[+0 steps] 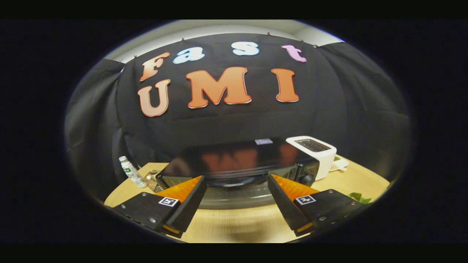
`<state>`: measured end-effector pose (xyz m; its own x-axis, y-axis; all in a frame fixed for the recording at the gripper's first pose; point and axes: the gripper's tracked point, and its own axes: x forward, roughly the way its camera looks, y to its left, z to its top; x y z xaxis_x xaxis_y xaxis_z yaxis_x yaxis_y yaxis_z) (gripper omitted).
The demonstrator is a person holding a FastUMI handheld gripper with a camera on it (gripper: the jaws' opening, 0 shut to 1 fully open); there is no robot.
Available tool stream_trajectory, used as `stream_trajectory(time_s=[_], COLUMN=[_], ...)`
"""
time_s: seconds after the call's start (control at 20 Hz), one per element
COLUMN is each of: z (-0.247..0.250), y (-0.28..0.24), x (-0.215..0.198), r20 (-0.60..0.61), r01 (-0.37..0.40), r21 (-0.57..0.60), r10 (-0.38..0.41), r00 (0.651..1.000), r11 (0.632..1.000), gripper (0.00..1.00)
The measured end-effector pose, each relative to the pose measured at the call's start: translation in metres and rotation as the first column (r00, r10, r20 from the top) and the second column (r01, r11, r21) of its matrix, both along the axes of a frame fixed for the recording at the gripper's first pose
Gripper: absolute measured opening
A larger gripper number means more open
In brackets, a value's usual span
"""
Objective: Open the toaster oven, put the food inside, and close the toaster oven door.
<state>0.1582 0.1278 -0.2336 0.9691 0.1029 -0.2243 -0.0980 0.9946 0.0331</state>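
So I've got my tongs (237, 197) spread wide with nothing in them, hovering low over the tabletop (234, 223) and pointed straight at the oven (237, 164). The oven sits just ahead of the fingers, black and glossy on top, with its glass door (236, 193) showing in the gap between the two fingers. From here the door looks tipped or partway down toward me, but it's blurry enough that I honestly can't tell if it's shut or already swinging open. My read is I'm on the door step, right at the start of the job.

Next move, I reckon: get a finger onto the top edge or handle of that door and pull it down all the way, keeping the tongs level so they don't skate off the glass. I can't make out the handle clearly, so that needs care.

No idea where the food is, I can't spot it.

Other stuff around: a white toaster (316, 151) touching or just beside the oven's right end, a small bottle (131, 171) off to the left near the wall, and a bit of green leaf (360, 198) beyond my right finger. Nothing sits between me and the door.
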Motion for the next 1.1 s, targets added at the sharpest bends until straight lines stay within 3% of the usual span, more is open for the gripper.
stream_trajectory(time_s=[0.25,0.3,0.65,1.1], z=[-0.028,-0.015,-0.034,-0.094], y=[0.016,0.011,0.004,-0.009], x=[0.015,0.021,-0.037,-0.111], r20=[-0.093,-0.065,-0.082,-0.170], r01=[-0.040,-0.040,-0.046,-0.062], r21=[-0.082,-0.084,-0.078,-0.098], r10=[0.033,0.034,0.040,0.045], r00=[0.995,0.997,0.996,0.984], r11=[0.996,0.996,0.996,0.993], gripper=[1.00,1.00,1.00,0.99])
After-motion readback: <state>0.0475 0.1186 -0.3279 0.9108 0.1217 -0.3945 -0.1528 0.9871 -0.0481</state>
